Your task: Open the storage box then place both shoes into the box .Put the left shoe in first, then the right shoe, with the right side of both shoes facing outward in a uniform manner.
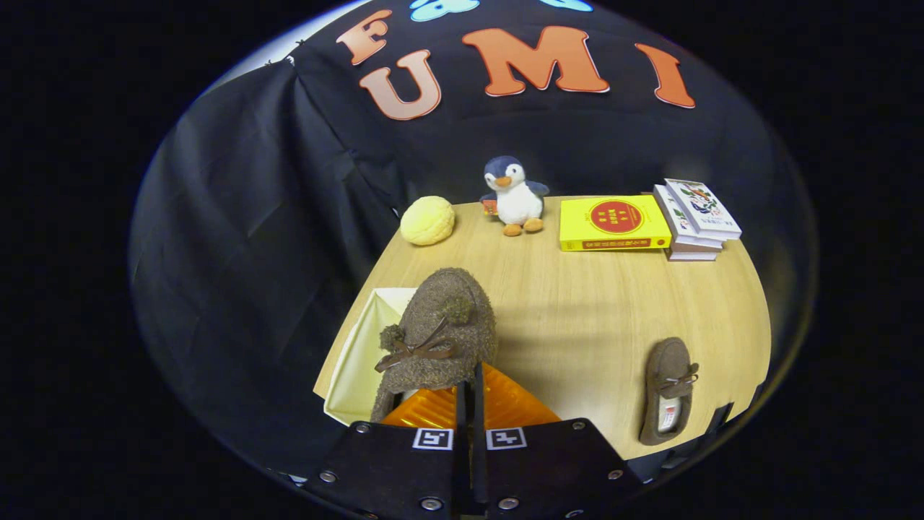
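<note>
- My gripper (469, 379) has its fingers drawn tight together on the heel rim of a brown fuzzy moccasin slipper (440, 336), which hangs just ahead of the fingertips, toe pointing away from me.
- That held slipper sits over the open storage box (361, 354), whose pale inner wall shows just to the left of the fingers; an orange ribbed panel (516, 404), probably the box's lid or flap, lies directly under them.
- The second slipper (668, 390) lies flat on the wooden table (599, 310), well off to the right of the fingers, sole down with its opening up.
- Handling, as I judge it: light, soft and floppy, with a fleecy upper that gives under pressure. It won't slip easily, but the toe will droop and swing from a heel grip.
- The heel collar looks like the best hold, being the thinnest firm edge; the bow and pom-poms would pull loose.
- Beyond the fingers at the far table edge: a yellow plush ball (427, 220), a penguin plush toy (514, 195), a yellow book (613, 222) and a stack of books (696, 217).
- Writing: the yellow book carries a red round emblem with characters too small to read; the second slipper's insole tag is also illegible.
</note>
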The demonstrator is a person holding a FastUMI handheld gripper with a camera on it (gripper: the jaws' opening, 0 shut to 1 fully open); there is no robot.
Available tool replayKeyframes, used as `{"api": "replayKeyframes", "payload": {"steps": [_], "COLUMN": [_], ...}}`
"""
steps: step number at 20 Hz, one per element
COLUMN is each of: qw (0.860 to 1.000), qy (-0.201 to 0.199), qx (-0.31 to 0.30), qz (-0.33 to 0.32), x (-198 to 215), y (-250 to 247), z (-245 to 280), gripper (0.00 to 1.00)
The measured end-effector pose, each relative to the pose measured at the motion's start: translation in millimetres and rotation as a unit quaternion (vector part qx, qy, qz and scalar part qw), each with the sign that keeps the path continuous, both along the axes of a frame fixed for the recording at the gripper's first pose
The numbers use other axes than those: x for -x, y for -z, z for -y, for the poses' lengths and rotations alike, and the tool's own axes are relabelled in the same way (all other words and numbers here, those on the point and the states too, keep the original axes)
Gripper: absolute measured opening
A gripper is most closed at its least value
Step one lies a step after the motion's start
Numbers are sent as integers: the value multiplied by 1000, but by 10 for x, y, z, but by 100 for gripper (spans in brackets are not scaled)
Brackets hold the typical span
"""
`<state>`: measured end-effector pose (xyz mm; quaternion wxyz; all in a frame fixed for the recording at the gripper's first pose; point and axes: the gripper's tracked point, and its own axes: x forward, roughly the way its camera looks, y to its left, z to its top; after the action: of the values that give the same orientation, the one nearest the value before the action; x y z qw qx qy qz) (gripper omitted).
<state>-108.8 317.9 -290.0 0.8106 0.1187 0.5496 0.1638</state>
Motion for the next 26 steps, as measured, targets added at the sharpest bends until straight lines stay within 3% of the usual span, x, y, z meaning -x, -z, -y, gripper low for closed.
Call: {"api": "replayKeyframes", "payload": {"steps": [7,16,22,26], "qw": [999,993,985,980], "qy": [-36,-53,-68,-79], "qx": [3,47,39,-21], "qz": [-22,-98,-155,-184], "x": [-59,85,359,572], "y": [295,1074,1325,1224], "z": [-840,-1362,-1613,-1718], "gripper": [3,3,8,5]}}
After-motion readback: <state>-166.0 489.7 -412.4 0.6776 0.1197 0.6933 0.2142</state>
